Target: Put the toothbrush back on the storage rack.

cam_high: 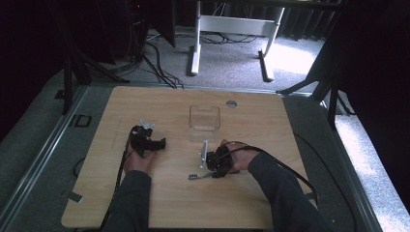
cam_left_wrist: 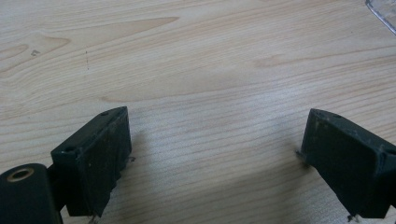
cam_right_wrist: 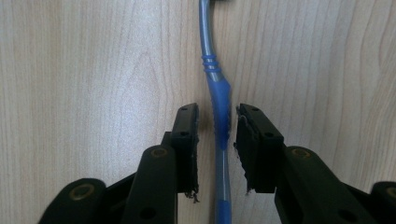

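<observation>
A blue toothbrush lies flat on the wooden table, and its handle runs straight up between the jaws of my right gripper. The jaws stand a little apart on either side of the handle, with a thin gap on each side. From above, the right gripper is low over the toothbrush near the table's middle. My left gripper is wide open over bare wood with nothing between its jaws. It sits at the middle left in the high view.
A clear, empty plastic box stands upright just beyond the two grippers, and its corner shows in the left gripper view. A small round hole is near the table's far edge. Cables trail back from both grippers.
</observation>
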A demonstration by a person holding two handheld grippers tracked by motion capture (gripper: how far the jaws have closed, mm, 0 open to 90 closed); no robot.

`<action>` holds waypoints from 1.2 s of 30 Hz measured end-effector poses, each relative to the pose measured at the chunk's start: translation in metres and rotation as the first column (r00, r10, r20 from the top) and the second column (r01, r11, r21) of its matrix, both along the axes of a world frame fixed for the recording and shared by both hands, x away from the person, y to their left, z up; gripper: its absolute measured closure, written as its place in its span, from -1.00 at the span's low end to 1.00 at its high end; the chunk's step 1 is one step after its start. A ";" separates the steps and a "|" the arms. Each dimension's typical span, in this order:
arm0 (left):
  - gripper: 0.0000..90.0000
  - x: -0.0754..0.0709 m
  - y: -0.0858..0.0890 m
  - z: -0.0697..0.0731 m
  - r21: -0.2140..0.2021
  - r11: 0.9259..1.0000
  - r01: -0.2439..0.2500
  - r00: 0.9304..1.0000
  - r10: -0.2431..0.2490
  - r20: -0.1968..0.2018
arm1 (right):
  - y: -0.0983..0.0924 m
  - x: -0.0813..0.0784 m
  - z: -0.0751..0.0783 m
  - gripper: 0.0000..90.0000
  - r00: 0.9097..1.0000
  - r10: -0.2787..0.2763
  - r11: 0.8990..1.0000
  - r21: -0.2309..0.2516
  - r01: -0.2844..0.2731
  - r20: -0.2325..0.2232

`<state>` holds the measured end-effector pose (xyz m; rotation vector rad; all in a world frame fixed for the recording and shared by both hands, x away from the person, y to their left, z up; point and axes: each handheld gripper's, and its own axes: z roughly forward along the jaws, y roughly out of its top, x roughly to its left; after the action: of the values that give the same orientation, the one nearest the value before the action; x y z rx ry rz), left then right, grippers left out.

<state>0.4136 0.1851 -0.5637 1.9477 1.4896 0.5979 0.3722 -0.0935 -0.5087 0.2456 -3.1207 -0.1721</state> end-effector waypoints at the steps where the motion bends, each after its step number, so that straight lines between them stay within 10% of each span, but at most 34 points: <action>1: -0.81 0.000 0.000 0.000 0.000 1.000 0.000 1.000 0.000 0.000 | 0.000 0.000 -0.001 0.54 1.000 0.000 1.000 0.000 0.000 -0.002; 36: -0.81 0.000 0.000 0.000 0.000 1.000 0.000 1.000 0.000 0.000 | 0.003 -0.001 -0.009 0.67 1.000 0.004 1.000 -0.024 -0.004 0.019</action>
<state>0.4136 0.1851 -0.5636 1.9476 1.4897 0.5978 0.3710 -0.0906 -0.5176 0.2547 -3.1390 -0.1328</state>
